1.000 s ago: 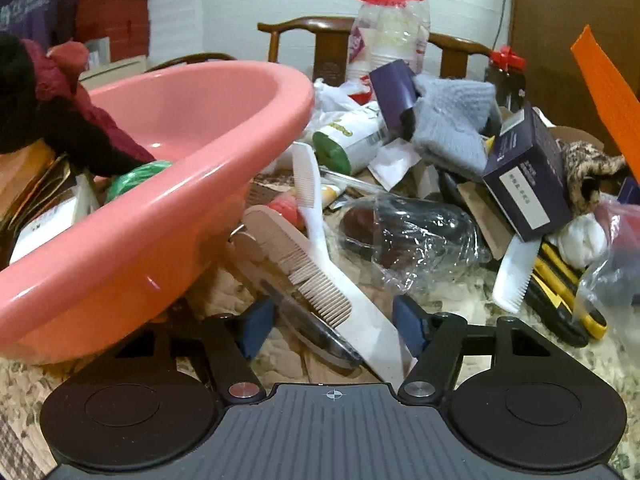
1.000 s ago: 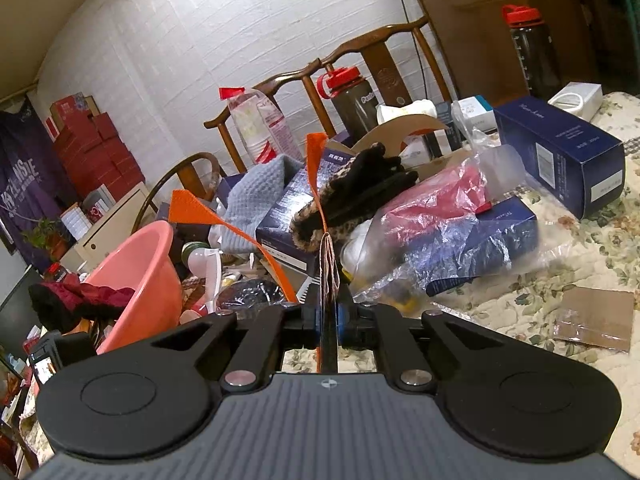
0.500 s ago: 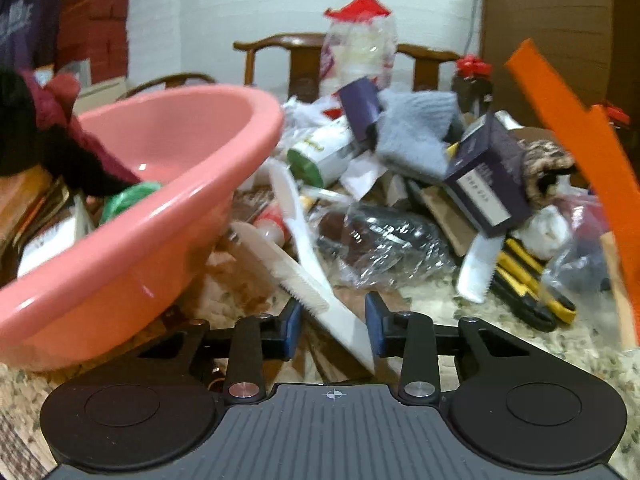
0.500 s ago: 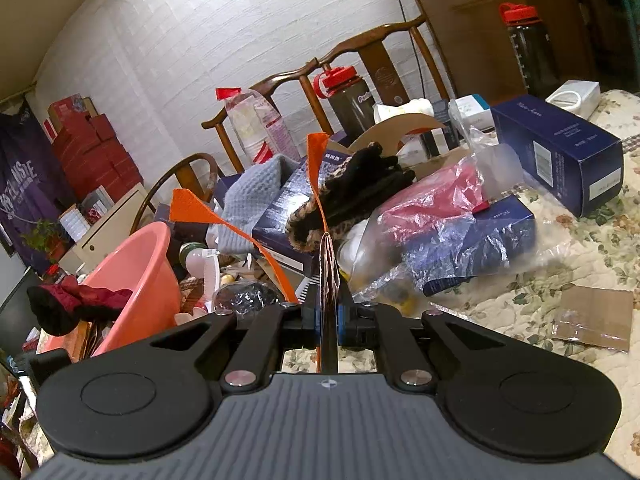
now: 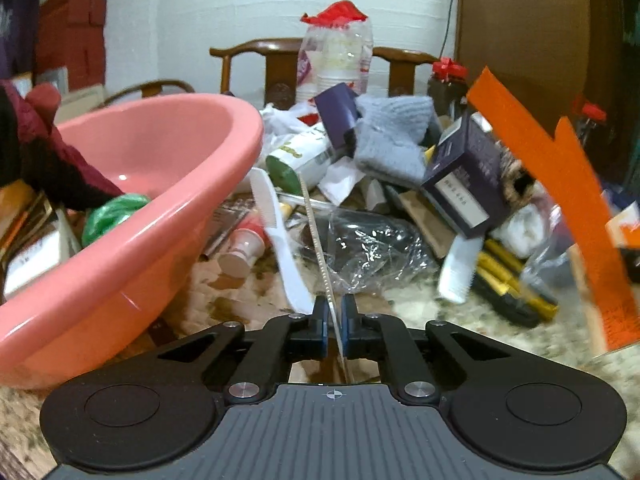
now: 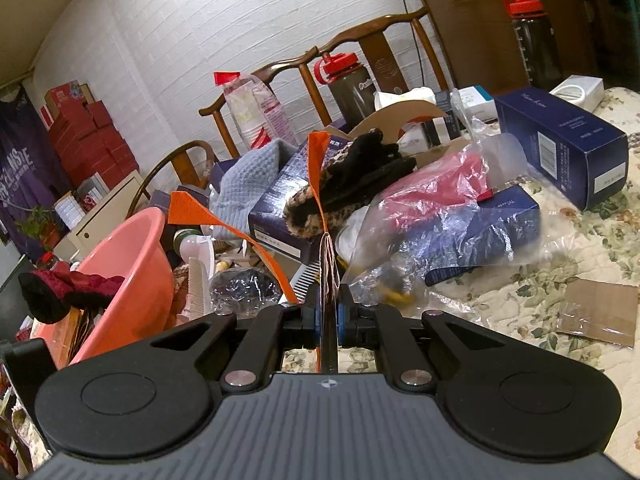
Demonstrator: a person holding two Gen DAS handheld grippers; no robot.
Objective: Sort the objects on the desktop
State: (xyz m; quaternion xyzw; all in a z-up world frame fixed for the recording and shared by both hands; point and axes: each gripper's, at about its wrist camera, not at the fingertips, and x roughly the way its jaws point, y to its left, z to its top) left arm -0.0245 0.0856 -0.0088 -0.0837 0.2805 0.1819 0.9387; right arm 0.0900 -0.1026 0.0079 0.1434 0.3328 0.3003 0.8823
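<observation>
My left gripper [image 5: 334, 312] is shut on a white comb [image 5: 318, 240], held edge-on so it rises thin from between the fingers, lifted off the table. A second white comb [image 5: 276, 236] lies on the table just to its left. The pink basin [image 5: 132, 216] stands at left, with a dark red and black garment [image 5: 36, 152] hanging over its rim and a green thing inside. My right gripper [image 6: 329, 304] is shut on an orange flat cardboard piece [image 6: 318, 172], which also shows at the right of the left wrist view [image 5: 560, 192].
A cluttered pile lies behind: a grey knit cloth [image 5: 392, 140], navy boxes [image 5: 464, 180], clear plastic bags [image 5: 360, 248], a yellow-black tool [image 5: 512, 280], a third comb [image 5: 460, 268], gloves [image 6: 352, 176], bottles [image 6: 352, 84]. Wooden chairs [image 5: 280, 64] stand behind. A cardboard scrap [image 6: 600, 308] lies at right.
My left gripper closed on the comb and lifted it, turning it edge-on. The right gripper held the orange piece and barely moved.
</observation>
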